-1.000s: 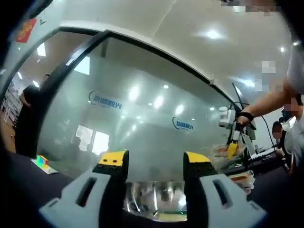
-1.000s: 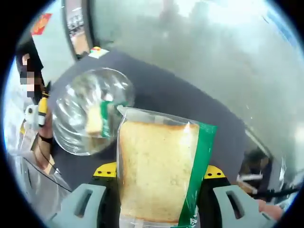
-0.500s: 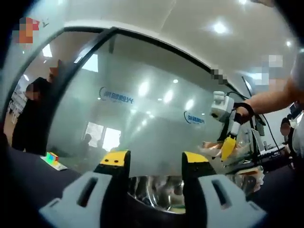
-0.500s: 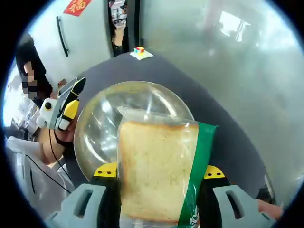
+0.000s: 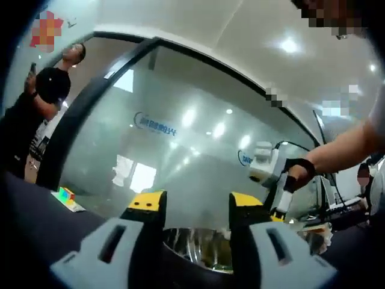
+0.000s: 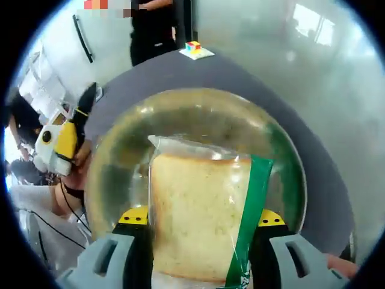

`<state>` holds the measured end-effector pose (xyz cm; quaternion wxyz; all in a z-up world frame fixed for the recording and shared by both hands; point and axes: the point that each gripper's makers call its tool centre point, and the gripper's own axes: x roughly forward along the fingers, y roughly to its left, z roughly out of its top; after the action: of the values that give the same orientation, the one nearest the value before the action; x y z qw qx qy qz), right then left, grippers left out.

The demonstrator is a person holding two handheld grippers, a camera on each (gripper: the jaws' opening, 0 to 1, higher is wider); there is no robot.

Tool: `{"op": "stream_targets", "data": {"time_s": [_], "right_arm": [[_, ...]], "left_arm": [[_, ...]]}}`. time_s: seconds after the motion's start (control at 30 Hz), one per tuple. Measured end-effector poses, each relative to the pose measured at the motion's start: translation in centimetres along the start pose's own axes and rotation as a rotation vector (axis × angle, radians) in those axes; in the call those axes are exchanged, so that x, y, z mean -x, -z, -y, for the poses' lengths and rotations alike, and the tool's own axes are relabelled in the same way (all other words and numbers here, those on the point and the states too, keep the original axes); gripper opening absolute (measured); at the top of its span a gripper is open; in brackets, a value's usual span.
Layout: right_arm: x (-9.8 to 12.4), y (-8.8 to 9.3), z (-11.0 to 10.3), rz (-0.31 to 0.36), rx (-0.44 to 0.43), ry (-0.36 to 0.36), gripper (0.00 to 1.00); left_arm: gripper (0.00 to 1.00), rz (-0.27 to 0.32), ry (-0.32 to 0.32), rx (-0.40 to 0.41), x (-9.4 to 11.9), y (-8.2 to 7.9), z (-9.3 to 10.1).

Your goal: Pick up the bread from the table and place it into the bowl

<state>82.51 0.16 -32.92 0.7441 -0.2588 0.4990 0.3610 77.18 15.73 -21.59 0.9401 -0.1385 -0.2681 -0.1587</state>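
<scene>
A slice of bread in a clear bag with a green edge stands upright between my right gripper's jaws, which are shut on it. Right behind it, the glass bowl spreads wide on the dark table, so the bread hangs over the bowl's inside. My left gripper is open, and the bowl's rim shows low between its jaws. The left gripper sits at the bowl's left side. In the left gripper view the right gripper hangs above the bowl's right part.
A small coloured cube lies on a card at the table's far end, also the cube at the left. A frosted glass wall stands behind the table. A person in black stands by the doorway.
My right gripper has carried the bread closer over the bowl, which now looms larger behind it. In the left gripper view the right gripper has come nearer and lower.
</scene>
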Motion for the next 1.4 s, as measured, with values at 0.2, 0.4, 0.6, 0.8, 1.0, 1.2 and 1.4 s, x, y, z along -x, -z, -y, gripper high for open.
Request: {"op": "stream_targets", "data": {"time_s": [0.2,0.4,0.6,0.8,1.0,1.2,1.4], "right_arm": [[-4.5,1.1,-1.4,-0.107,-0.087,-0.026,0.57],[-6.9,2.4,-1.7,-0.165,-0.052,0.040,0.58],[-7.0,2.6,-1.6,-0.177,-0.067,0.047,0.59],[-7.5,1.8,-1.4,-0.165,-0.085,0.056,0.59],[-7.8,1.1,-1.5,-0.107,-0.014,0.041,0.64],[-5.8,1.5,-2.2,-0.083,0.057,-0.005,0.82],[1.8,-1.7,-2.9,0.146,0.035,-0.043,0.77]], "left_arm": [[0.34,-0.007,-0.002,0.007,0.0,0.2,-0.1],[0.34,-0.007,-0.003,0.027,0.0,0.1,-0.1],[0.34,-0.008,0.004,0.057,0.0,-0.1,0.0],[0.34,-0.008,0.010,0.064,0.0,-0.2,0.1],[0.34,-0.015,0.007,0.058,0.0,0.0,0.0],[0.34,-0.017,0.007,0.069,0.0,0.1,0.0],[0.34,-0.024,0.020,0.078,-0.1,0.3,0.4]]}}
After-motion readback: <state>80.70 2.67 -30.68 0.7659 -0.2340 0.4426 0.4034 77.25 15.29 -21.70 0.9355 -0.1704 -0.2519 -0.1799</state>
